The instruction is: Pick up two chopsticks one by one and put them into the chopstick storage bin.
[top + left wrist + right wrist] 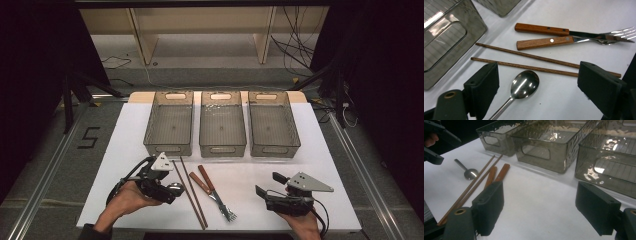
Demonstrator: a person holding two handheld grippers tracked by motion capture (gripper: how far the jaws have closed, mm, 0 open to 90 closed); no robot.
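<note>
High view: we are holding the left gripper [176,190] over the spoon [176,188] on the white table [280,165] — the right gripper [267,186] is waiting, jaws apart.
Left gripper view: the spoon [524,83] is lying between wide-apart jaws, untouched, just beside the chopsticks [524,66].
Right gripper view: our jaws are gaping over bare table — the spoon [469,173] is lying far left.

You see a shiny silver spoon [524,83], two dark brown chopsticks [534,62], red-brown wooden cutlery handles [541,29], smoky grey bins [222,125], white tabletop [280,170].

Pale wooden shelving [202,30] stands behind the table [320,165], cables [295,47] beside.
</note>
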